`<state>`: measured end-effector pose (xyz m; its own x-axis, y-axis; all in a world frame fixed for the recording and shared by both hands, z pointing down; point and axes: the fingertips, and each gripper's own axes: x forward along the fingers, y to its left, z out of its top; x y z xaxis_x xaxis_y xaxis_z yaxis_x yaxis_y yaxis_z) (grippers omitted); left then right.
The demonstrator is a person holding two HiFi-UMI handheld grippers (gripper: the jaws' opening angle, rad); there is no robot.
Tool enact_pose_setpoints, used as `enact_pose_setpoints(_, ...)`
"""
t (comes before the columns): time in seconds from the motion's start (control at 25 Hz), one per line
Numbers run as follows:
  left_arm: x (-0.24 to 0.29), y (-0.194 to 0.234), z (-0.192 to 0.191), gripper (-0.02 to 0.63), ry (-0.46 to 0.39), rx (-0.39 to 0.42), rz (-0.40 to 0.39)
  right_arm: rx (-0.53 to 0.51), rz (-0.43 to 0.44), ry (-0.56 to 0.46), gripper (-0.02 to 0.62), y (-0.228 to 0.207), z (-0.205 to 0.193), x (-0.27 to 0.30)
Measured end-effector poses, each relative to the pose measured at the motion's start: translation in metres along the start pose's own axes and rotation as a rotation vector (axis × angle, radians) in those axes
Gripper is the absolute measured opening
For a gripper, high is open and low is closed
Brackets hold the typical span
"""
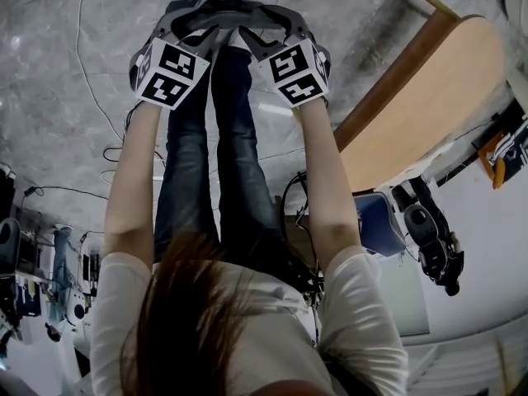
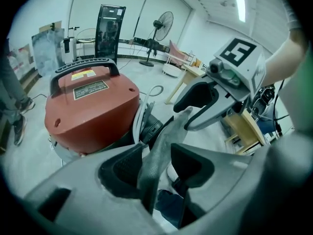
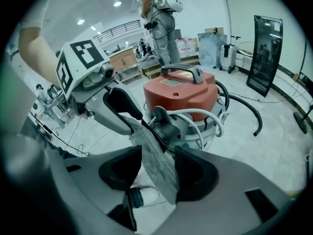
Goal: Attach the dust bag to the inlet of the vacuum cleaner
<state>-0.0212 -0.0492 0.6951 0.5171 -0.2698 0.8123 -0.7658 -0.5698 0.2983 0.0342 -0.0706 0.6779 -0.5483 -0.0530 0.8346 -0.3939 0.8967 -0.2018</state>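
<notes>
The red vacuum cleaner (image 2: 90, 106) stands on the floor, with its black inlet (image 2: 151, 129) facing me. A flat grey dust bag (image 2: 161, 151) stretches from the inlet back between both grippers. My left gripper (image 2: 156, 163) is open; the bag's edge stands between its pads with a gap on one side. The right gripper (image 3: 157, 168) is open too, and the dust bag (image 3: 154, 151) passes loosely through it toward the inlet (image 3: 166, 129) of the vacuum cleaner (image 3: 181, 92). Whether the bag sits on the inlet I cannot tell. In the head view, the left gripper (image 1: 191, 25) and right gripper (image 1: 268, 25) sit side by side.
A black hose (image 3: 247, 106) curves over the floor by the vacuum. A wooden table (image 1: 429, 97) stands at my right. Cables (image 1: 115, 151) trail on the floor at my left. A fan (image 2: 164, 23) and a black panel (image 2: 108, 28) stand far back. A person (image 3: 161, 13) stands behind.
</notes>
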Motion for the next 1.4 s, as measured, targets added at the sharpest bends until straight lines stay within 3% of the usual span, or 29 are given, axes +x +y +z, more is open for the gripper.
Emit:
enact_pose_setpoints(0.16,-0.008,0.002,0.001,0.213,-0.014,-0.016,0.035,0.109,-0.014,-0.077,0.209,-0.001,0.007,-0.011)
enact_pose_setpoints(0.44,-0.038,0.003,0.025,0.212,-0.102,-0.084,0.110,0.268,-0.042,-0.200,0.143,-0.004,0.015,-0.036)
enact_pose_setpoints(0.72,-0.057,-0.013,0.046,0.111,-0.180,-0.096,0.128,0.294,-0.093,-0.253,0.007,0.000,0.030,-0.058)
enact_pose_setpoints(0.92,-0.083,-0.017,0.067,0.024,-0.237,-0.122,0.175,0.351,-0.118,-0.322,0.002,0.002,0.055,-0.085)
enact_pose_setpoints(1.2,-0.128,-0.016,0.121,0.017,-0.348,-0.139,0.246,0.279,-0.141,-0.338,0.002,-0.015,0.097,-0.127)
enact_pose_setpoints(1.4,-0.159,-0.019,0.156,0.017,-0.412,-0.136,0.264,0.287,-0.198,-0.381,0.002,-0.029,0.126,-0.165)
